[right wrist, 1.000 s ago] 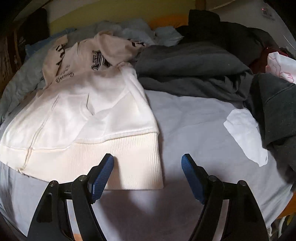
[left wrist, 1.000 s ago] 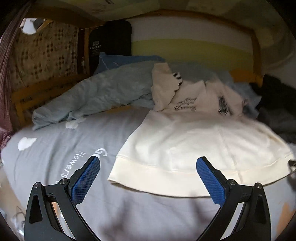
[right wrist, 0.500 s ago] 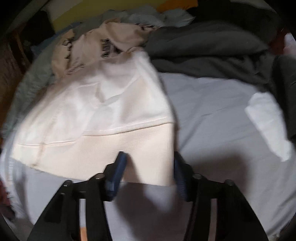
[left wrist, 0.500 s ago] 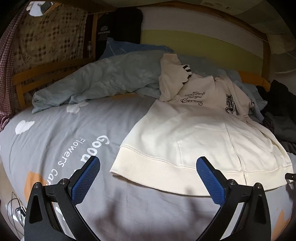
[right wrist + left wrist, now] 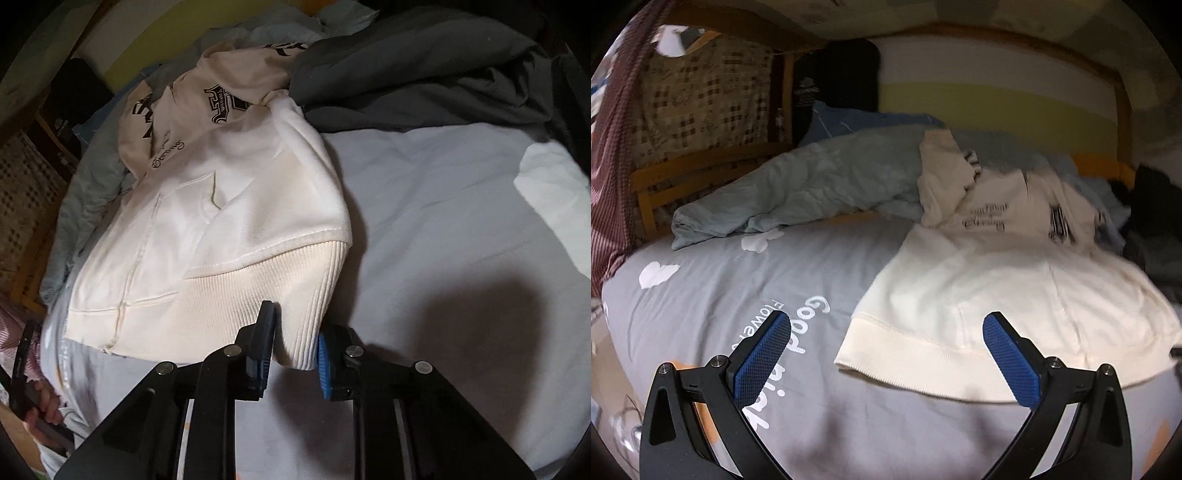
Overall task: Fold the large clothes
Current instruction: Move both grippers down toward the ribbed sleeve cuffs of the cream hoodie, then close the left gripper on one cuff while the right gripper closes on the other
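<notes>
1. A cream hoodie (image 5: 229, 206) is laid front-up on the grey bedsheet (image 5: 436, 229), hood end toward a crumpled pale blue quilt (image 5: 812, 184).
2. The right gripper (image 5: 291, 350) is seen closed on the hoodie's ribbed hem (image 5: 266, 295) at its right corner; the corner is raised off the sheet.
3. The left gripper (image 5: 886, 354) is held wide apart, empty, before the hem's left corner.
4. Dark grey garments (image 5: 424, 74) are piled beside the hoodie.
</notes>
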A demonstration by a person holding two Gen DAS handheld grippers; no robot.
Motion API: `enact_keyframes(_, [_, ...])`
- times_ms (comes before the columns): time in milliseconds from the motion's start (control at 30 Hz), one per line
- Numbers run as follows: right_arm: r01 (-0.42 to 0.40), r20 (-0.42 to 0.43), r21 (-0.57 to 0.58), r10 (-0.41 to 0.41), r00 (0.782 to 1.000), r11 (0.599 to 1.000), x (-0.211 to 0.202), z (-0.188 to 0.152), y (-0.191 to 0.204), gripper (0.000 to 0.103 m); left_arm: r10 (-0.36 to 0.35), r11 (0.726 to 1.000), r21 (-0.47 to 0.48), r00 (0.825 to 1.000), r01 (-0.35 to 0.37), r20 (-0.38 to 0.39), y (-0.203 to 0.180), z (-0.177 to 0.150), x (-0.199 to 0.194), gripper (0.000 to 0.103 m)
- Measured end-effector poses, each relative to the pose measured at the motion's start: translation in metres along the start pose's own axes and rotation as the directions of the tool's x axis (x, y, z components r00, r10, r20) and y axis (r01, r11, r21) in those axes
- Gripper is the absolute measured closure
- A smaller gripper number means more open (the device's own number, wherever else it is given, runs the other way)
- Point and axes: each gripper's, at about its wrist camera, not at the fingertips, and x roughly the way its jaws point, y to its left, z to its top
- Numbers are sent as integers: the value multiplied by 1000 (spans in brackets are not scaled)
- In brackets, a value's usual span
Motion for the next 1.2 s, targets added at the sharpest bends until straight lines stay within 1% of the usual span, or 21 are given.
enact_keyframes(133, [2, 9, 49, -2, 1000, 999, -8, -2, -10, 69, 3, 1000, 11, 1000, -3, 4, -4, -3, 0, 0])
enact_keyframes(200, [-9, 24, 84, 7, 1000, 996, -13, -3, -18, 56, -10, 1000, 16, 1000, 9, 16, -5, -3, -3, 0])
enact_keyframes(233, [-13, 32, 97, 10, 999, 995, -15, -4, -22, 54, -12, 1000, 18, 1000, 12, 18, -6, -3, -3, 0])
enact_keyframes(400, [-63, 25, 160, 60, 998, 985, -9, 0, -35, 54, -10, 1000, 12, 1000, 10, -7, -8, -4, 2, 0])
enact_keyframes(467, [-94, 35, 159, 89, 995, 983, 2, 6, -35, 54, -11, 999, -34, 999, 10, -35, -2, -5, 10, 0])
enact_keyframes(567, [-45, 106, 104, 34, 994, 993, 10, 7, -22, 54, -47, 992, -120, 998, 43, -37, 13, -6, 28, 0])
enact_keyframes(633, [17, 147, 67, -26, 989, 998, 10, 1, -11, 57, -22, 991, -135, 999, 18, -24, 21, -3, 43, 1])
enact_keyframes(700, [107, 168, 1, -105, 980, 994, 9, -4, 2, 71, 13, 990, -141, 999, -20, -51, 30, 2, 59, 11])
enact_keyframes(733, [130, 173, -23, -124, 977, 991, 8, -5, 6, 73, -8, 985, -173, 996, -7, -89, 37, 2, 69, 15])
enact_keyframes(767, [153, 182, -46, -142, 973, 987, 7, -6, 10, 82, -55, 978, -207, 991, 28, -125, 44, 0, 78, 15])
enact_keyframes(800, [157, 187, -53, -144, 972, 986, 5, -7, 12, 86, -94, 973, -226, 981, 53, -172, 50, -4, 89, 15])
enact_keyframes(833, [170, 194, -58, -156, 969, 984, 2, -7, 13, 87, -78, 975, -219, 971, 28, -225, 52, -7, 99, 20])
enact_keyframes(867, [197, 205, -69, -179, 962, 978, -1, -7, 16, 88, -25, 980, -197, 956, -35, -292, 53, -11, 112, 28])
enact_keyframes(900, [209, 213, -76, -189, 959, 975, -4, -8, 17, 90, -20, 976, -211, 939, -56, -343, 56, -17, 122, 30])
enact_keyframes(933, [226, 237, -90, -199, 951, 970, -8, -10, 19, 90, -63, 966, -256, 930, -34, -362, 59, -22, 127, 31])
enact_keyframes(1000, [234, 258, -118, -198, 946, 965, -16, -13, 22, 93, -139, 960, -276, 932, 45, -334, 55, -24, 124, 35])
enact_keyframes(1033, [231, 258, -141, -190, 947, 963, -18, -15, 23, 93, -233, 950, -279, 915, 142, -328, 50, -25, 125, 49])
enact_keyframes(1067, [233, 255, -160, -188, 948, 959, -20, -15, 24, 93, -320, 930, -285, 890, 231, -325, 43, -26, 127, 72])
enact_keyframes(1100, [242, 251, -181, -193, 948, 953, -22, -16, 26, 93, -358, 922, -268, 879, 279, -316, 36, -28, 125, 87])
enact_keyframes(1133, [238, 250, -186, -189, 950, 953, -24, -18, 26, 94, -350, 931, -218, 883, 292, -314, 28, -29, 122, 93])
enact_keyframes(1200, [194, 262, -170, -145, 954, 966, -33, -18, 23, 94, -228, 973, -91, 927, 211, -297, 12, -30, 112, 93])
